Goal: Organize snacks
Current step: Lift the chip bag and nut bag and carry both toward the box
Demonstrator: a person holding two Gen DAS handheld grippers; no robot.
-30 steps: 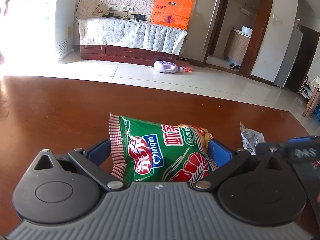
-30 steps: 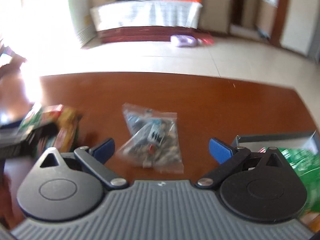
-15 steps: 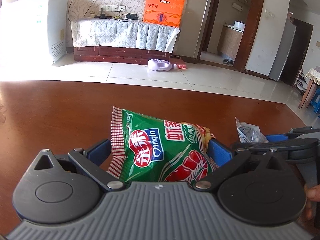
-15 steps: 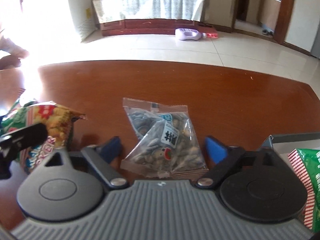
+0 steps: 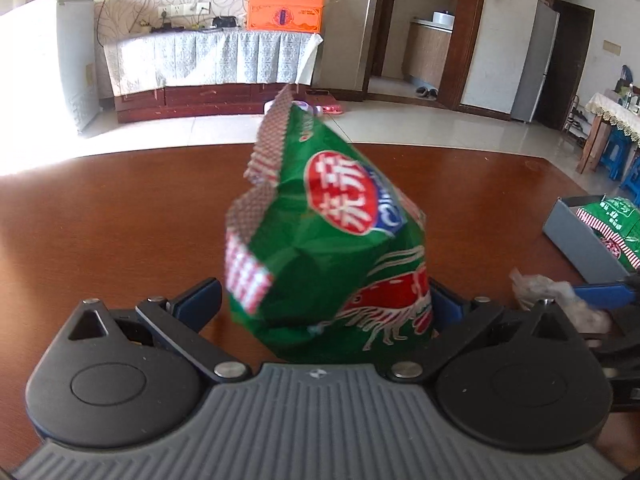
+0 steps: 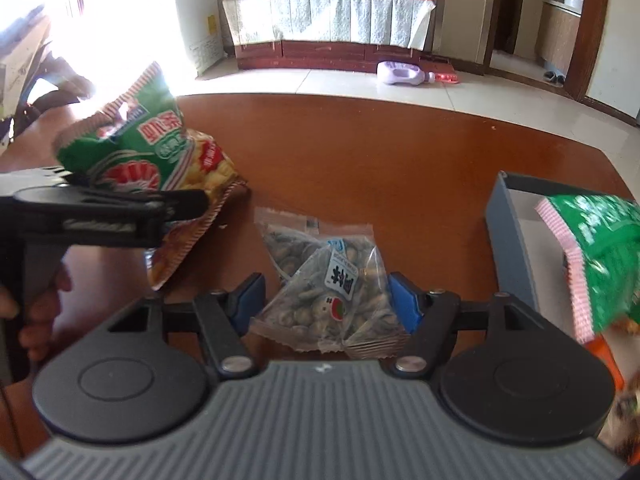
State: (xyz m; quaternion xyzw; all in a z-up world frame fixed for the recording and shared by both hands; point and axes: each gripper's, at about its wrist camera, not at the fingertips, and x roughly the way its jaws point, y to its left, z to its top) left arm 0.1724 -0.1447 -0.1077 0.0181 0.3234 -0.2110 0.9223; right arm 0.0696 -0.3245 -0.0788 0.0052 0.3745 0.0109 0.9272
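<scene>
Left gripper [image 5: 326, 304] clamped on the green shrimp-chip bag [image 5: 332, 248] at frame centre, lifted off the brown table [image 5: 120, 220], with only the bag's lower corner pinched, so likely to sag or slip free in transit toward the grey box [image 5: 576, 240] at right edge. Right gripper [image 6: 326, 298] closed on the clear seed packet [image 6: 324, 292] at lower centre, pads touching its sides. Slick, loosely filled film could squirt out, or snag the yellow bag [image 6: 192, 200] held alongside at left.
</scene>
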